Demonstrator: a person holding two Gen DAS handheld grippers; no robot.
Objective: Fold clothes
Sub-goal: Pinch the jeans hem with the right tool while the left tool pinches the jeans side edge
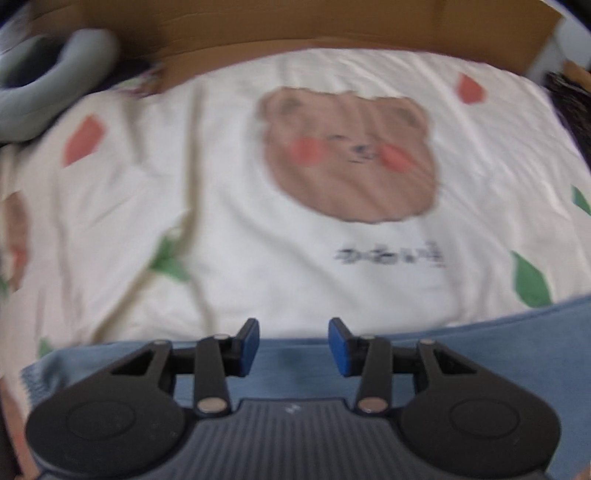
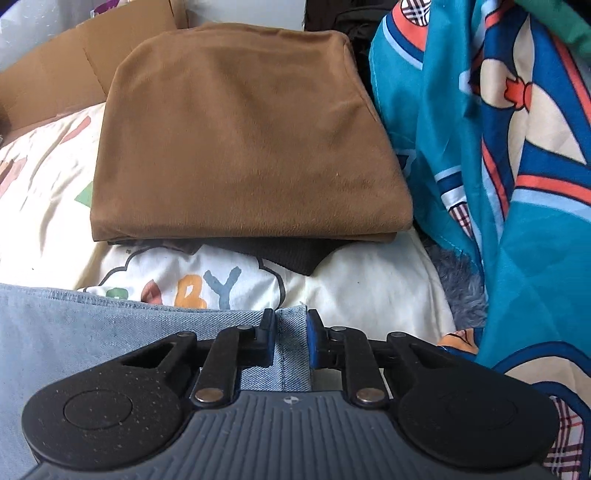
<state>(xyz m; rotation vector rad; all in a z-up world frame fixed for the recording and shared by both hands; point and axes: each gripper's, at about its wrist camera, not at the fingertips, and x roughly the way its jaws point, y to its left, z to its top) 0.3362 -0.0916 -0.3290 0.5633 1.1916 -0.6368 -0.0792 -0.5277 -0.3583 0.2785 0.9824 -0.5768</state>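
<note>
1. Clearly, the right gripper (image 2: 291, 339) had its blue-padded fingers (image 2: 314, 341) pinched onto a hemmed edge of the light blue denim garment (image 2: 74, 332), the fabric strip standing between the jaws.
2. Most of that denim spread off to the left of the right gripper, lying over a cream bedsheet (image 2: 369, 291) printed with coloured letters.
3. Beyond the denim, a folded brown garment (image 2: 243, 133) sat flat on the sheet, with a dark ribbed piece (image 2: 288, 254) showing from under its near edge.
4. To the right hung a teal patterned blanket (image 2: 480, 184), just beside the brown stack.
5. The left gripper (image 1: 293, 345) was blurred in its own view, but its fingers stood wide apart with nothing between them, held above the denim's edge (image 1: 517, 350).
6. Ahead of the left gripper the cream sheet showed a brown bear face (image 1: 351, 155), and a cardboard panel (image 1: 332, 26) stood at the far side.
7. A grey curved cushion (image 1: 48, 88) lay at the far left.
</note>
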